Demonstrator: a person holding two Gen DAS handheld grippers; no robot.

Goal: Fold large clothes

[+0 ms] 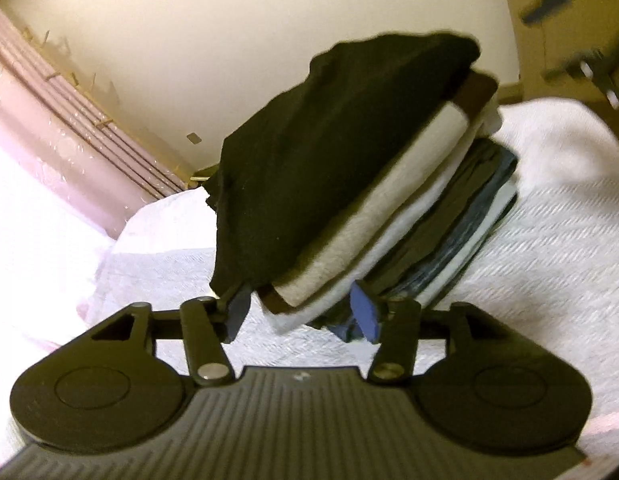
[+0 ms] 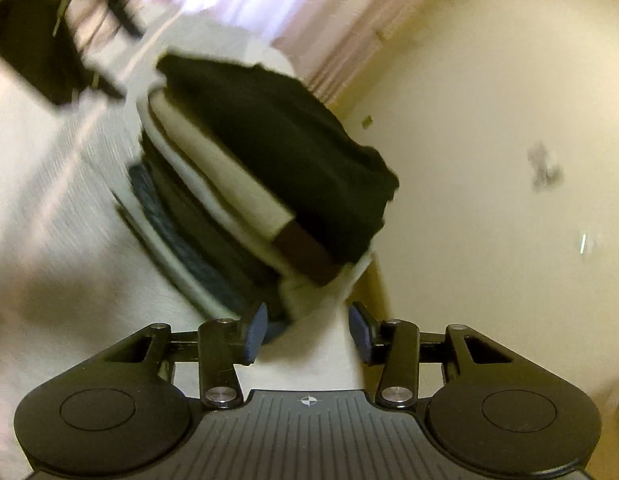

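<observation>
A stack of folded clothes (image 1: 389, 216) lies on a white textured bedspread (image 1: 549, 240). A black garment (image 1: 309, 160) is on top. Under it is a cream piece with a brown band (image 1: 409, 168), then dark grey and blue layers (image 1: 461, 216). My left gripper (image 1: 301, 314) is open, and the stack's near corner sits between its blue pads (image 1: 365, 316). The right wrist view is blurred and shows the same stack (image 2: 229, 200) from another side, with the black garment (image 2: 293, 152) uppermost. My right gripper (image 2: 307, 334) is open just short of the stack's bottom edge, holding nothing.
A cream wall (image 1: 229, 40) and pink curtains (image 1: 49, 112) rise behind the bed. A blurred dark device (image 1: 581, 56) shows at the top right of the left wrist view. Another dark device (image 2: 49, 40) shows at the top left of the right wrist view. Bedspread (image 2: 49, 200) extends beside the stack.
</observation>
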